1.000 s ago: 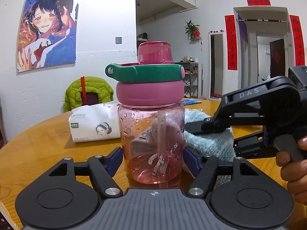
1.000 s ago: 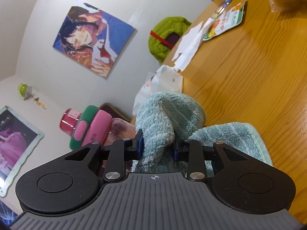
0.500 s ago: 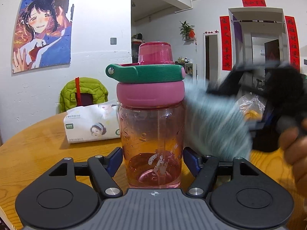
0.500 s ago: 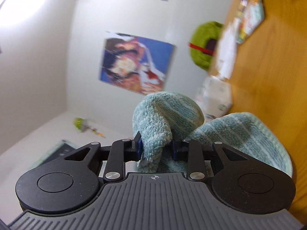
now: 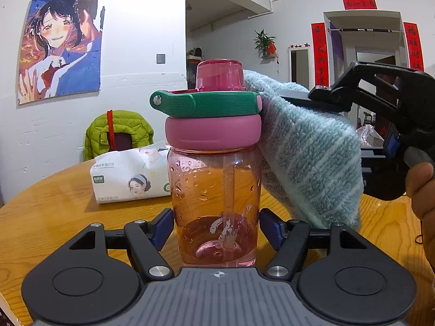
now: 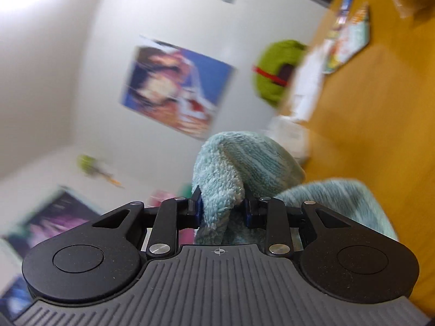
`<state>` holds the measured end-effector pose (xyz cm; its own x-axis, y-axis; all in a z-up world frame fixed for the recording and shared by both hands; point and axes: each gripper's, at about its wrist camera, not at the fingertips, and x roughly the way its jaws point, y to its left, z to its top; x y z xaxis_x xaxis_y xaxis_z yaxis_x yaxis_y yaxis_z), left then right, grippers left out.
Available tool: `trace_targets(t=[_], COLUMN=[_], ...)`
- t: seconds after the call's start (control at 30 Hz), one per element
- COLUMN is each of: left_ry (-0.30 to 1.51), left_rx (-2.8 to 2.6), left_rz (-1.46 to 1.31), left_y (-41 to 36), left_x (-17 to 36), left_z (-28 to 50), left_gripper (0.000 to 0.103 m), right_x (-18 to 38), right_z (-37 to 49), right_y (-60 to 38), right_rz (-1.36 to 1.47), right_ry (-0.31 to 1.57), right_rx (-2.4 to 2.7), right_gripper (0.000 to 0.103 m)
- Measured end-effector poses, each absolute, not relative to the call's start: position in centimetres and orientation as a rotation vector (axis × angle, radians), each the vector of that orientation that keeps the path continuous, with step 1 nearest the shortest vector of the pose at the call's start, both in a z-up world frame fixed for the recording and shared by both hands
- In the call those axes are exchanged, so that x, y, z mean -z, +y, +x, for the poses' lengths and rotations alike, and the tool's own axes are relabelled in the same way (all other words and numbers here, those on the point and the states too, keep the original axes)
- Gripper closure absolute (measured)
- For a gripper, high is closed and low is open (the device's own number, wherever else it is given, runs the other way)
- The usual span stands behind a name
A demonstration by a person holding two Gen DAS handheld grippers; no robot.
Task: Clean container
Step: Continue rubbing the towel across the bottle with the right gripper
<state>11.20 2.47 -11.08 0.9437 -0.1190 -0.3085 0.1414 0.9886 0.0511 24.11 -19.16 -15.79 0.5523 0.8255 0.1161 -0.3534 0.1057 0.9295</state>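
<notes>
A clear pink water bottle (image 5: 214,190) with a pink lid and a green carry loop stands upright on the wooden table (image 5: 54,212). My left gripper (image 5: 217,229) is shut on the bottle's lower body. My right gripper (image 6: 221,207) is shut on a light blue towel (image 6: 231,174). In the left wrist view the towel (image 5: 307,152) drapes against the right side of the bottle's lid and shoulder, with the right gripper behind it. The right wrist view is blurred; only a pink and green sliver of the bottle shows past the fingers.
A white tissue pack (image 5: 130,179) lies on the table behind the bottle, to the left. A chair with a green jacket (image 5: 117,133) stands at the far edge. A clear plastic bag (image 5: 369,135) sits at the far right. Leaflets (image 6: 348,40) lie further along the table.
My right gripper has lifted the towel from low behind the bottle up to its lid and right side. The left gripper and bottle have stayed put.
</notes>
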Motion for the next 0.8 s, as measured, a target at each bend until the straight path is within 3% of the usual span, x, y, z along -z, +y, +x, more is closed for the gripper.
trace_targets(t=[0.23,0.33,0.57,0.8], left_ry=[0.309,0.308,0.307,0.306], left_rx=[0.131,0.131,0.131,0.131], left_rz=[0.075,0.074,0.075,0.077], left_y=[2.4,2.5,2.4,2.4], left_x=[11.1,10.9,11.1,11.1], left_z=[11.2,11.1,11.2,11.1], left_gripper=[0.036,0.036,0.036,0.036], right_x=[17.5,17.3,14.8,16.4], right_z=[25.9,25.9,23.9,25.4], right_y=[-16.3,-15.9,-18.7,-16.5], right_rz=[0.929,0.869,1.066,0.905], right_ry=[0.834,0.834,0.507,0.783], right_rx=[-0.66,-0.637,-0.888,-0.697], right_gripper=[0.07,0.07,0.07,0.07])
